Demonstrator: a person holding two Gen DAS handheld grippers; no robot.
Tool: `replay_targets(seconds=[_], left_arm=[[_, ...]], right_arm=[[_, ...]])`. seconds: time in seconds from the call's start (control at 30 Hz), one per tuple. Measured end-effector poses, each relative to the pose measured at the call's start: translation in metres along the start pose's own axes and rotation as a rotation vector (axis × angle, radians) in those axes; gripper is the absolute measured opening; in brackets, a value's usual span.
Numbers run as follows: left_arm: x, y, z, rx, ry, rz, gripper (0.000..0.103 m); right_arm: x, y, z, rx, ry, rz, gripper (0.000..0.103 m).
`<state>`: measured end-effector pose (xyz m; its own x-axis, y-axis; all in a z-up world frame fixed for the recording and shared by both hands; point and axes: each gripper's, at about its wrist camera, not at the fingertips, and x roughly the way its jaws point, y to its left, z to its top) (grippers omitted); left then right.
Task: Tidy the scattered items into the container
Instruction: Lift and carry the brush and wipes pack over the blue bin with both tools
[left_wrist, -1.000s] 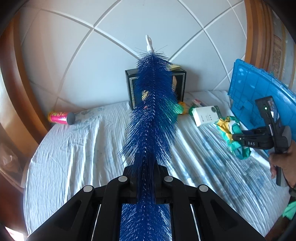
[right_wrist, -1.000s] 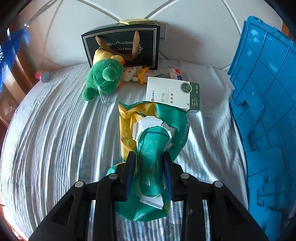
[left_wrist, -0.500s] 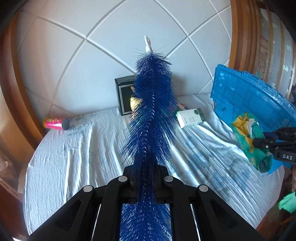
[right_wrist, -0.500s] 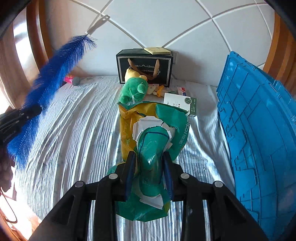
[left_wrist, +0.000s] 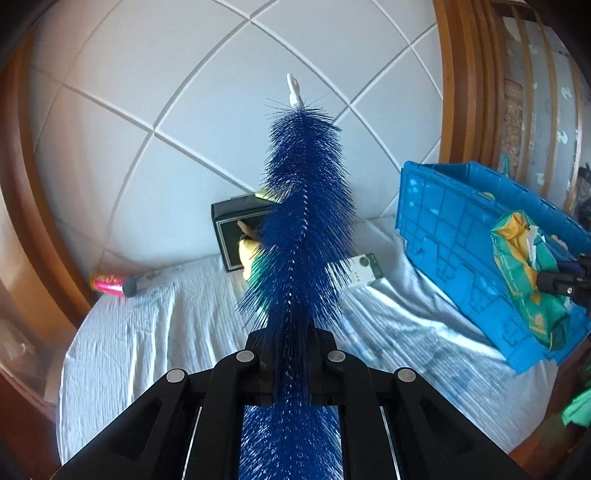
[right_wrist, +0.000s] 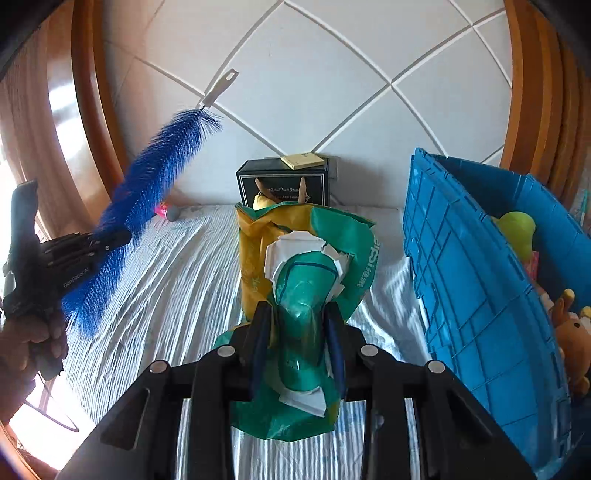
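My left gripper (left_wrist: 290, 356) is shut on a long blue bristle brush (left_wrist: 304, 221) that points up and forward over the bed; it also shows in the right wrist view (right_wrist: 144, 192). My right gripper (right_wrist: 297, 325) is shut on a crumpled green and yellow packet (right_wrist: 306, 258), held in the air next to the blue crate (right_wrist: 461, 266). In the left wrist view the packet (left_wrist: 524, 266) hangs over the crate (left_wrist: 454, 236). The crate holds a green toy (right_wrist: 517, 229) and a brown plush (right_wrist: 574, 339).
On the white bed sheet (left_wrist: 166, 325) lie a pink tube (left_wrist: 110, 284), a white and green box (left_wrist: 364, 269) and plush toys half hidden behind the brush. A black gift bag (right_wrist: 282, 184) stands against the quilted headboard (right_wrist: 332, 92).
Both grippers have risen with their loads. The right gripper has carried the packet to the right, up against the crate, and the crate's inside now shows.
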<state>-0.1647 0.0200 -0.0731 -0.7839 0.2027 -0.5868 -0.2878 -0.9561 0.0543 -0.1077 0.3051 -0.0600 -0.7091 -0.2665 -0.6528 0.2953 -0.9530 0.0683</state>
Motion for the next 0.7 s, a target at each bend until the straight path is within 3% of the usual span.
replay_targets(seconds=[0.33, 0.7], left_arm=[[-0.011, -0.143, 0.082, 0.022, -0.023, -0.081, 0.008], [-0.001, -0.309, 0.143, 0.108, -0.031, -0.216, 0.008]], right_arm=[[-0.074, -0.114, 0.025, -0.002, -0.108, -0.027, 0.029], [-0.123, -0.218, 0.005, 0.078, -0.111, -0.123, 0.029]])
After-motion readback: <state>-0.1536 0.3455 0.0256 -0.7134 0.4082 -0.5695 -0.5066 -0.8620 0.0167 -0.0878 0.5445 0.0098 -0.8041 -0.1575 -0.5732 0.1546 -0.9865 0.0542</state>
